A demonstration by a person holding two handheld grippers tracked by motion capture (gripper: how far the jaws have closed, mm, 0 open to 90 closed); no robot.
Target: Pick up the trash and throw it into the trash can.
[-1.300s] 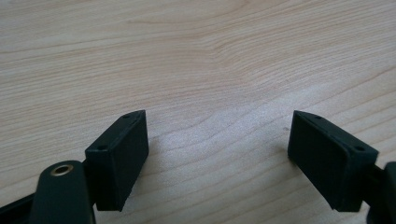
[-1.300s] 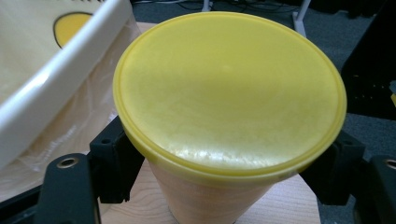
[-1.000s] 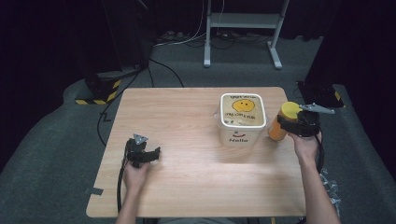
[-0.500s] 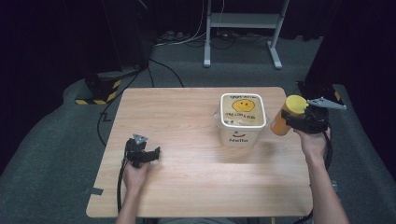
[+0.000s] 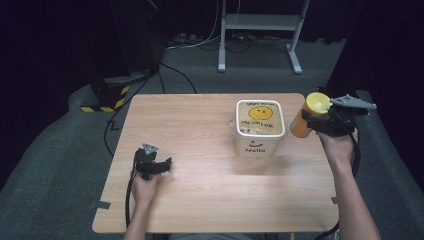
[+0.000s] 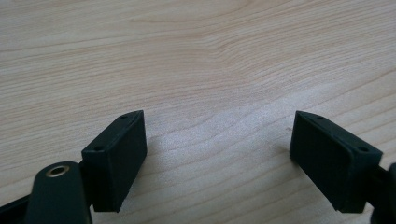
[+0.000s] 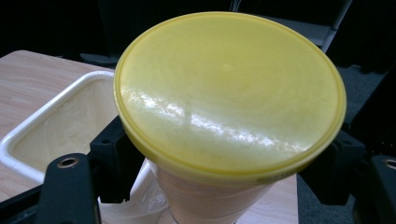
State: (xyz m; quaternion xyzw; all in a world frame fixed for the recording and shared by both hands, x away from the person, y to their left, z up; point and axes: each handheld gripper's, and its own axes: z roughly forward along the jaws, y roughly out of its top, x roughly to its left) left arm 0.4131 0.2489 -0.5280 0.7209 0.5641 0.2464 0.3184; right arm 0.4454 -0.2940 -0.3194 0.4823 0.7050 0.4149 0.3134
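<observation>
The left gripper rests on the tabletop, fingers apart with bare wood between them. The right gripper has its fingers clamped on a yellow-lidded jar (held off the tabletop), the tub just beyond it.

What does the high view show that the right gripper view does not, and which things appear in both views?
The high view alone gives the left tongs open over bare wood, the person's forearms, the smiley face and "Hello" on the white bin, and the grey floor. The right gripper view alone shows the yellow lid close up with its glossy surface, and both black jaws pressed on the container just under it. Both views share the orange container held by the right tongs, the white bin beside it, and the wooden table.
</observation>
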